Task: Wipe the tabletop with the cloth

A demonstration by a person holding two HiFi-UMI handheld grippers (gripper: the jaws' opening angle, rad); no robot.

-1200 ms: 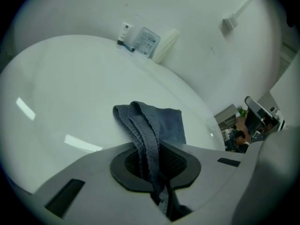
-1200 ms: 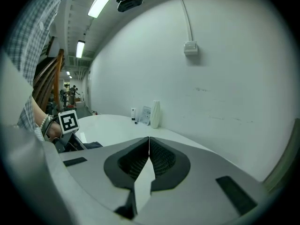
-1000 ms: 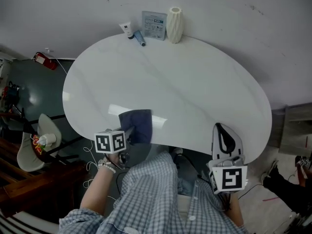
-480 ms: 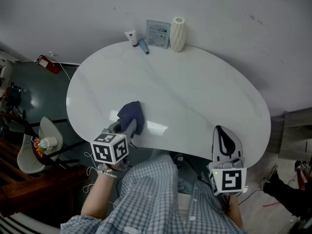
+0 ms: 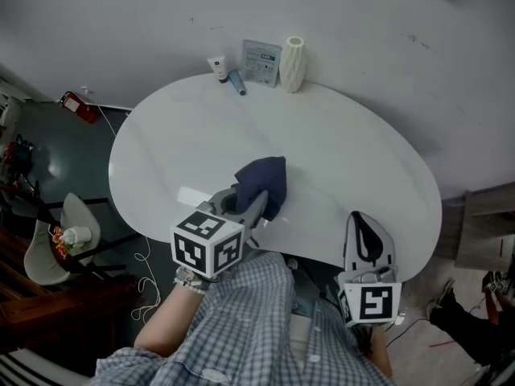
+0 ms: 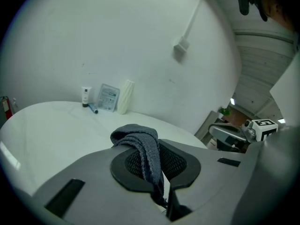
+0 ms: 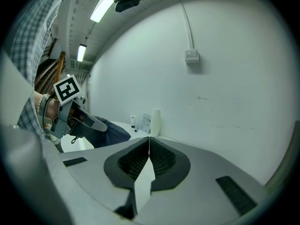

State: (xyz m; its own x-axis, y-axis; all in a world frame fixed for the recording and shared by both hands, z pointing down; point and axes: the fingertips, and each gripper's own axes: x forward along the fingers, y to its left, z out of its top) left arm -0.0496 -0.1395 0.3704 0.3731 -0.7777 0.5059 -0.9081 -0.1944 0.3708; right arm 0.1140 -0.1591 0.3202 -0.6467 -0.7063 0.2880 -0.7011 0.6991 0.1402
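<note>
A dark blue cloth lies bunched on the white oval tabletop, near its front middle. My left gripper is shut on the cloth, which is pinched between the jaws and folds over them in the left gripper view. My right gripper hovers at the table's front right edge, shut with nothing between its jaws. From the right gripper view the left gripper and the cloth show at the left.
A white ribbed vase, a printed packet and two small tubes stand at the table's far edge by the wall. A chair and a red extinguisher are on the floor at left.
My left gripper has carried the cloth rightward and farther onto the table, from the front left edge toward the middle. The right gripper has stayed at the front right edge.
</note>
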